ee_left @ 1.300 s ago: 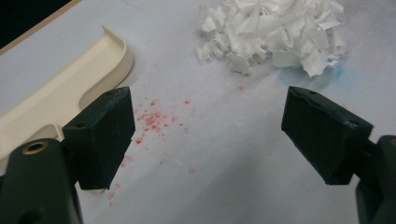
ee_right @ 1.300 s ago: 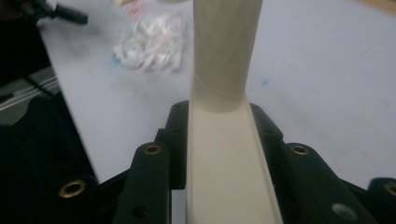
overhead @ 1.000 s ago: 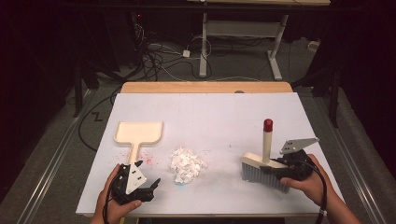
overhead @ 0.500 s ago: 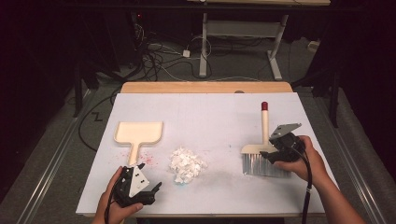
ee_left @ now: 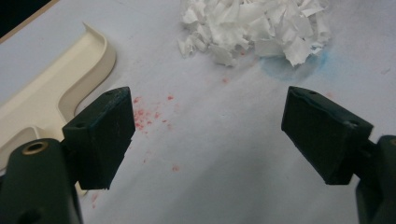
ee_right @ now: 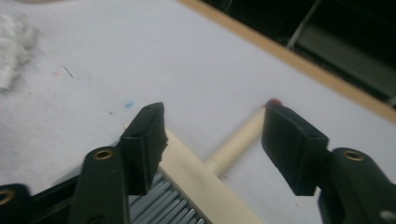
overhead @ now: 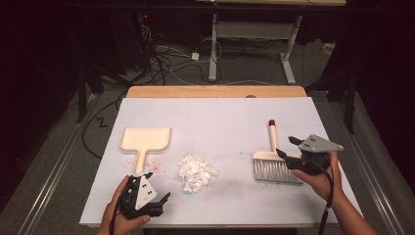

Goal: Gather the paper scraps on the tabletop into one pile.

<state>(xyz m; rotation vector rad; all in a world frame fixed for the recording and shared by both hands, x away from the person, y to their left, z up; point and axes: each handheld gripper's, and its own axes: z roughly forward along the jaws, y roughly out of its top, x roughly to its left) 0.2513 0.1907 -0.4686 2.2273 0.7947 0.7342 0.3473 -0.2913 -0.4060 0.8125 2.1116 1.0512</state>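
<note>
A cream dustpan (overhead: 146, 139) (ee_left: 51, 88) lies flat at the left, handle toward me. A pile of white paper shreds (overhead: 195, 172) (ee_left: 261, 28) sits mid-table. At the right lies a brush (overhead: 274, 161) (ee_right: 205, 177) with grey bristles and a red-tipped wooden handle pointing away. My right gripper (overhead: 288, 148) (ee_right: 215, 140) hovers at the brush head's right end. Its jaws have just been opening and stand apart over the wooden block and handle, with the pads not pressing. My left gripper (overhead: 156, 190) (ee_left: 208, 135) rests near the front edge, open and empty, pointing between dustpan and shreds.
A white sheet (overhead: 220, 117) covers the table, with pink specks near the dustpan handle and a blue smudge by the shreds. The wooden table edge (overhead: 215, 91) shows at the back. Behind it are cables on the floor and a desk frame (overhead: 254, 44).
The right gripper's jaws went from nearly shut at the brush head to open. The right hand and the brush shifted a little away from the front edge. The left hand stayed still.
</note>
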